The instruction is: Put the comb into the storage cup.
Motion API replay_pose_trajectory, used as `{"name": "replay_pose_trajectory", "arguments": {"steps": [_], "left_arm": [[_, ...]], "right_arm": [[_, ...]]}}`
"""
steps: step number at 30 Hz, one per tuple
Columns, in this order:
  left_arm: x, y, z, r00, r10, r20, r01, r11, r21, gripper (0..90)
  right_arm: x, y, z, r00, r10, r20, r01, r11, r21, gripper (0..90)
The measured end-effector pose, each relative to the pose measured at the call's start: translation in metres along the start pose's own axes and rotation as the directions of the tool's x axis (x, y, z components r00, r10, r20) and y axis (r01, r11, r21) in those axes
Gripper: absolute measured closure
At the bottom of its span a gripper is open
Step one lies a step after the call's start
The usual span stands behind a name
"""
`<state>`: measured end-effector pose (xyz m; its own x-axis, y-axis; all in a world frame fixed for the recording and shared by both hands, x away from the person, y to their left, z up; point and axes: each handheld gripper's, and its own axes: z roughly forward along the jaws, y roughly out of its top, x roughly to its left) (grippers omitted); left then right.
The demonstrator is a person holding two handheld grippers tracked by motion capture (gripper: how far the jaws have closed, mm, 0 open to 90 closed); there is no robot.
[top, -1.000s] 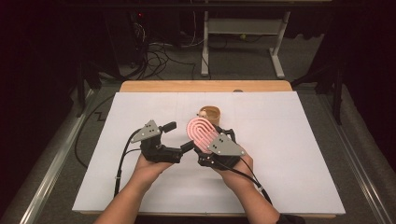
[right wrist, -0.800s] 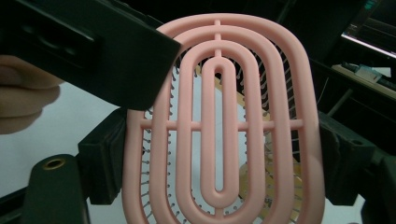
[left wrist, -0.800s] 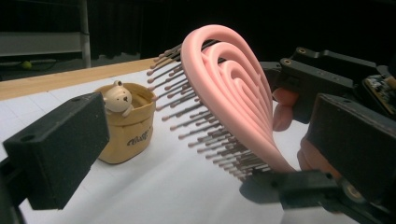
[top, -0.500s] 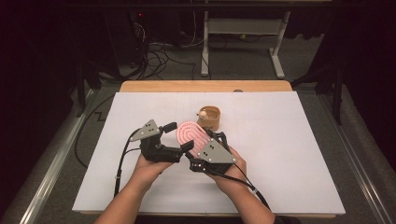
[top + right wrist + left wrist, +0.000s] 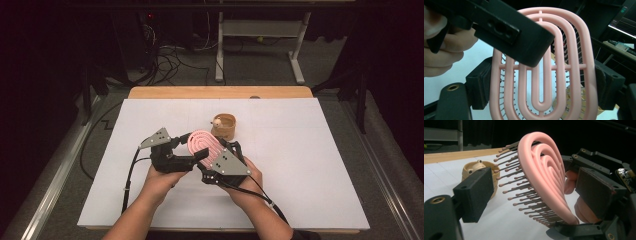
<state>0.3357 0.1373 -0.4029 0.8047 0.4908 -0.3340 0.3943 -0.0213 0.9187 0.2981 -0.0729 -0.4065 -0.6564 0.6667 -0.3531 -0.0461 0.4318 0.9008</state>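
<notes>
A pink oval hairbrush (image 5: 202, 142) with looped ribs and brown-tipped bristles is held up off the white table sheet (image 5: 310, 165). My right gripper (image 5: 544, 85) is shut on it, one pad pressed against each long edge. My left gripper (image 5: 536, 192) straddles the brush head (image 5: 544, 172), one pad facing the bristles and one facing the back. Its jaws have just been closing, with small gaps still showing on both sides. In the right gripper view, one black jaw of the left gripper crosses in front of the brush (image 5: 564, 60). In the high view, both grippers, left (image 5: 192, 148) and right (image 5: 216, 150), meet mid-table.
A small round wooden cup (image 5: 223, 126) with a little figure on its rim stands just behind the brush, also close by in the left gripper view (image 5: 477, 173). A wooden strip (image 5: 220, 92) borders the far table edge. Cables and a stand lie on the floor beyond.
The right hand has brought the brush left and tilted it in between the left gripper's jaws. Those jaws now stand narrower around the brush head. The left hand stayed put.
</notes>
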Motion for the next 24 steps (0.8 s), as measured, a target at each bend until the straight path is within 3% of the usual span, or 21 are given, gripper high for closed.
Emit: {"name": "replay_pose_trajectory", "arguments": {"steps": [7, 15, 24], "left_arm": [[0.002, -0.001, 0.001, 0.9990, -0.022, 0.038, 0.021, 0.9996, 0.017, 25.7], [0.003, 0.000, 0.000, 0.9988, -0.031, 0.038, 0.030, 0.9995, 0.014, 41.1], [0.004, 0.001, -0.003, 0.9940, -0.044, 0.101, 0.044, 0.9990, 0.003, 53.8]], "right_arm": [[0.002, 0.001, -0.001, 0.9999, -0.011, 0.004, 0.011, 1.000, -0.001, 20.4], [0.003, 0.003, 0.002, 0.9997, -0.025, 0.003, 0.025, 1.000, 0.004, 20.4], [0.002, 0.011, 0.001, 0.9988, -0.048, 0.006, 0.048, 0.999, 0.007, 20.4]]}}
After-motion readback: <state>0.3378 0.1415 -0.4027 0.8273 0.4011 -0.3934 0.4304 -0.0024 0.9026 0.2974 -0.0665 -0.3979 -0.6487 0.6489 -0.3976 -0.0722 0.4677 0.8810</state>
